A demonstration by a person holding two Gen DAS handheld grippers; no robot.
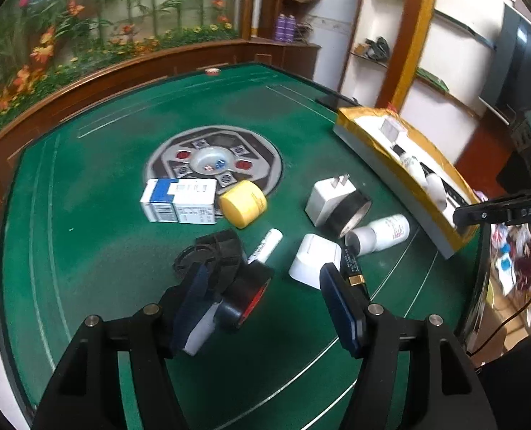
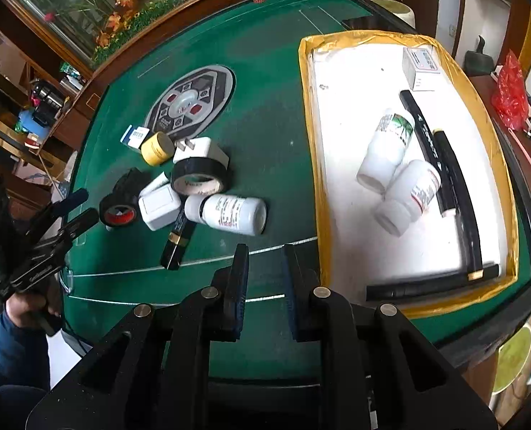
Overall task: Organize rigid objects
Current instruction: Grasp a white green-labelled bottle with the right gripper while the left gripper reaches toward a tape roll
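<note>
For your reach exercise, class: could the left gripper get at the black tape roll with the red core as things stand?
Probably yes. The left gripper is open right at the red-core tape roll, nothing covers the roll, though a black plastic part crowds its far side.

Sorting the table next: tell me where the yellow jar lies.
The yellow jar lies on its side on the green table, left of centre in the left wrist view, against the blue-white box.

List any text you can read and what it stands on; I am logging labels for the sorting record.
"DAS": on the side of the right tool.
Bottle label: print too blurred to read.
Blue and white box: print and barcode too small to read.
Tape roll core: lettering too blurred to read.
</note>
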